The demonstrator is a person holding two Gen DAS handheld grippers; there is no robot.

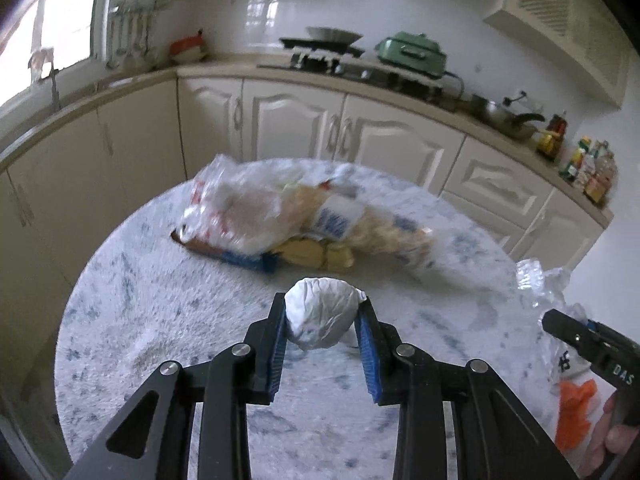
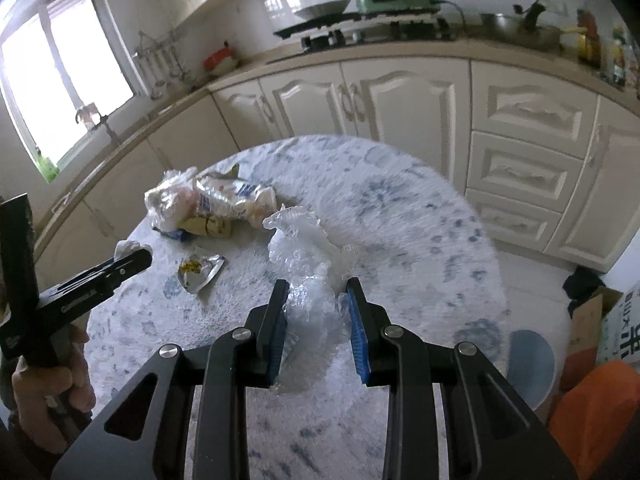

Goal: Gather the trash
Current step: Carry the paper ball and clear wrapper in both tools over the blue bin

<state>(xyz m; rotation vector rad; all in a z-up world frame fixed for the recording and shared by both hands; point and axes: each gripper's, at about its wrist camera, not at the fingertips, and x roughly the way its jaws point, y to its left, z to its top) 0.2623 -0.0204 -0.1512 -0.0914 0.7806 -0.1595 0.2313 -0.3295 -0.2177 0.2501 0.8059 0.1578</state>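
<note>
A crumpled white paper ball (image 1: 320, 322) is lifted off the round white-and-blue table (image 1: 160, 300), and my left gripper (image 1: 323, 304) is shut on it. My right gripper (image 2: 318, 286) is shut on a crinkled clear plastic bag (image 2: 298, 236), which sticks up past the fingertips above the table (image 2: 400, 220). Each gripper also shows from the side in the other's view: the right gripper (image 1: 560, 322) at the right edge, the left gripper (image 2: 138, 260) at the left, in a person's hand. A heap of bags and wrappers (image 1: 280, 216) (image 2: 212, 204) lies farther back. A silver foil wrapper (image 2: 200, 276) lies alone on the table.
Cream kitchen cabinets (image 1: 296, 120) and a counter with a stove and a green appliance (image 1: 412, 52) curve behind the table. On the floor to the right stands an open cardboard box (image 2: 588, 316), with a round blue seat (image 2: 532, 356) beside the table.
</note>
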